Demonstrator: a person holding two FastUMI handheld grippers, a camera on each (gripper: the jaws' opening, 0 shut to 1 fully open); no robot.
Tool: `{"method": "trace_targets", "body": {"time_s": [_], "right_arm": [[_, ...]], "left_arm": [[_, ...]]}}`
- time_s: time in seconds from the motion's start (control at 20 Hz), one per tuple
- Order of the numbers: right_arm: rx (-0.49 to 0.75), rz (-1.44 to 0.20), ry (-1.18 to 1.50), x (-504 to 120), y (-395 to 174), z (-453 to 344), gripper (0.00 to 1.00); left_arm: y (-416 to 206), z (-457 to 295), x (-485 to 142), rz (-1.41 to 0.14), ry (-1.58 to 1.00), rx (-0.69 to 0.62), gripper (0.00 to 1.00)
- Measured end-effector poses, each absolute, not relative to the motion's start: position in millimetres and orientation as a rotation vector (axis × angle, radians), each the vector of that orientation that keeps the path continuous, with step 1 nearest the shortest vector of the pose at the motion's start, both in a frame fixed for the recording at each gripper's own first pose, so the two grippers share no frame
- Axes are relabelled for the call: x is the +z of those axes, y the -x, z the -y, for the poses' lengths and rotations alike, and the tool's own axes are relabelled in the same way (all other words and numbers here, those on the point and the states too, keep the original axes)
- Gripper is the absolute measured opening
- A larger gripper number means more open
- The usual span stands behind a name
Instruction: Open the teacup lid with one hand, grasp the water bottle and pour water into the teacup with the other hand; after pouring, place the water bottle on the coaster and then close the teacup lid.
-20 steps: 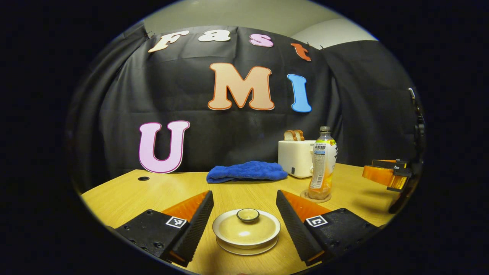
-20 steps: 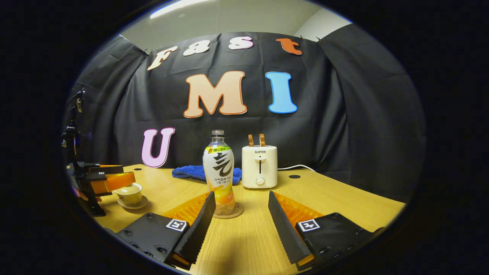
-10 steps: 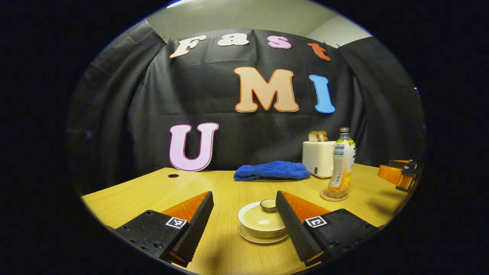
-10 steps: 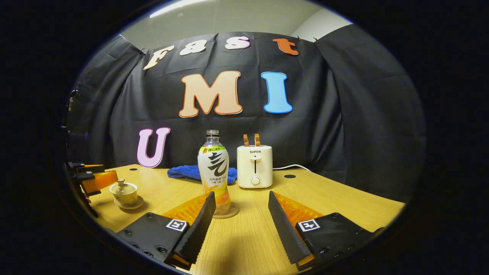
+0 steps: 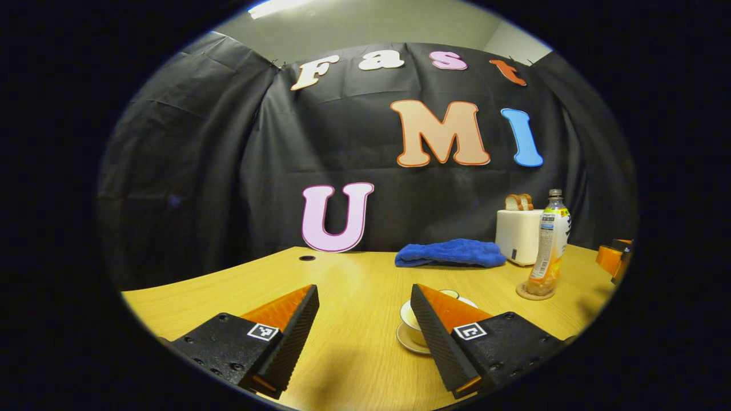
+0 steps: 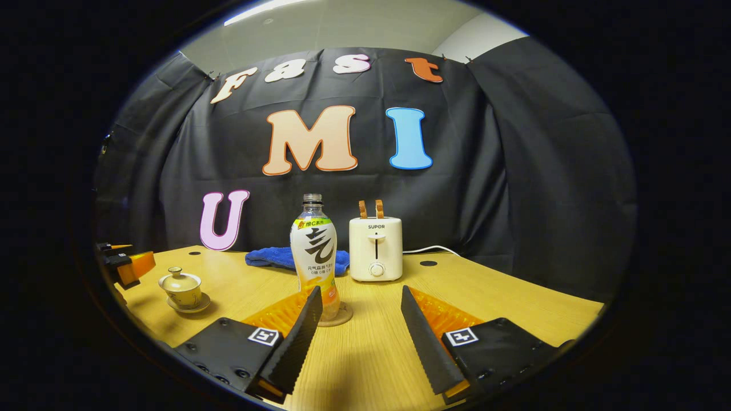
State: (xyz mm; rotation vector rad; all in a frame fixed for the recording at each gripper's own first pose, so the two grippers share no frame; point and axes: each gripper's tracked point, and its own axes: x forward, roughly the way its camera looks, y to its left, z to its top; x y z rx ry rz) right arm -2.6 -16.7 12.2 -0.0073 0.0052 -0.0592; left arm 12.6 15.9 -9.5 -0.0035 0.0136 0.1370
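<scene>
Black cloth backs the wooden worktop (image 6: 514, 297). My left claw (image 5: 362, 319) and right claw (image 6: 357, 319) both gape wide, holding nothing. The teacup (image 6: 181, 290) sits lidded on its saucer, the water bottle (image 6: 314, 257) upright on the coaster (image 6: 341, 317). It all looks finished to me.

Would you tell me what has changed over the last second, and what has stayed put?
The left gripper swung left, away from the teacup, which now sits beside its right finger, lid on. Both grippers stayed open and empty. The water bottle stayed on its coaster.
</scene>
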Motion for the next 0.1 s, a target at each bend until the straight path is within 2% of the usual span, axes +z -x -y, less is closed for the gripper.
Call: {"method": "trace_targets", "body": {"time_s": [0.05, 0.1], "right_arm": [[-0.059, -0.005, 0.007, 12.4, 2.6, 16.6, 0.86], [-0.059, -0.005, 0.007, 11.6, 2.2, 16.7, 0.89]], "left_arm": [[-8.8, -20.9, -8.4, -0.013, 0.003, 0.162, 0.95], [-6.8, -23.6, -9.0, -0.012, 0.002, 0.182, 0.95]]}}
